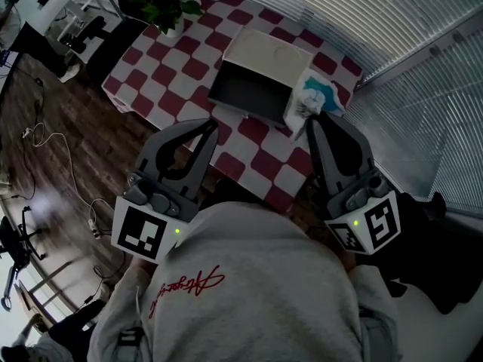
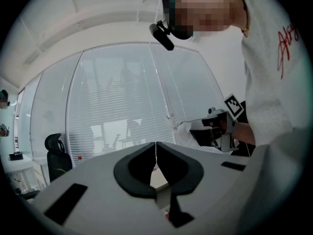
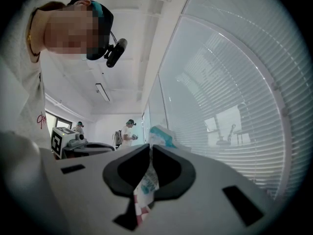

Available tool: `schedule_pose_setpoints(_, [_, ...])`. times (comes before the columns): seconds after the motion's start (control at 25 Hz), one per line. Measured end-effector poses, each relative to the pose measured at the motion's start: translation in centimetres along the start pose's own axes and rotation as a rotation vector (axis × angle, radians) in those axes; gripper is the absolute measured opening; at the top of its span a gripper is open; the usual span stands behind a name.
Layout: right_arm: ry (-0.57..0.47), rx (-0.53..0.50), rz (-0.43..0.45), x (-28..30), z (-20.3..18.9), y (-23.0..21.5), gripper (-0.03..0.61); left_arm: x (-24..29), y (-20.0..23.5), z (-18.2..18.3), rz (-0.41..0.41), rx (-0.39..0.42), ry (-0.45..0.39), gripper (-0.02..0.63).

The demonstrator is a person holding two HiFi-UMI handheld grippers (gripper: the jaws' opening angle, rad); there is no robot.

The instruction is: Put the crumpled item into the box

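Crumpled white-and-teal paper item (image 1: 315, 96): pinched between the pressed-together jaws of the grey right gripper (image 1: 315, 125), just beside the right-hand wall of the box and not yet inside it. In the right gripper view, seen as a thin wad (image 3: 146, 180) squeezed along the jaw line (image 3: 150, 148), with a teal tuft bulging past the tips. Whether lifted or touching the cloth cannot be told. Probably gripped low, by a fold, so that the bulk hangs forward and can drop free once over the opening.

Open shallow box with dark inside and white flipped-back lid (image 1: 249, 89): empty, mouth upward, set askew on the table with the lid on the far side. Leaves the near and right edges unobstructed, presumably to allow entry from the holder's side.

Grey left gripper (image 1: 210, 127): jaws closed tip to tip on nothing, as confirmed in the left gripper view (image 2: 156, 146). Held near the table's front edge, apart from the box, apparently idle and out of the carrying path.

Red-and-white chequered tablecloth (image 1: 256, 157): covers the table under the box.

Green potted plant (image 1: 170, 6): at the far corner of the table, well apart from the work.

Stage, as judged: item secured, short carry leftward over the rim outstanding.
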State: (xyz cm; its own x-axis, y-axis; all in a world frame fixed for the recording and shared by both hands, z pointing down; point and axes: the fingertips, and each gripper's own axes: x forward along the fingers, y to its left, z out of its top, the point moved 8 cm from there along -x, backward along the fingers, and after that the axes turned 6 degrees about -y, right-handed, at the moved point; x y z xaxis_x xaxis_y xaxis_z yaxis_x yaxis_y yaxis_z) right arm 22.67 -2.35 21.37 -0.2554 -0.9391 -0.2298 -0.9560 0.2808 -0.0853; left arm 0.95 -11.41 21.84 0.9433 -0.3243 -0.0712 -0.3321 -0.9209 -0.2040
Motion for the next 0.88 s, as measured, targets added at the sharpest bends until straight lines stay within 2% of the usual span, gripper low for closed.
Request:
schedule_pose_setpoints(0.44, [0.004, -0.021, -0.018, 1.9, 0.3, 1.3, 0.029, -0.3, 2.2, 0.1, -0.029, -0.009, -0.024, 0.018])
schedule_pose_setpoints(0.88, [0.025, -0.009, 0.009, 4.7, -1.1, 2.0, 0.029, -1.8, 3.7, -0.9, -0.012, -0.023, -0.007, 0.018])
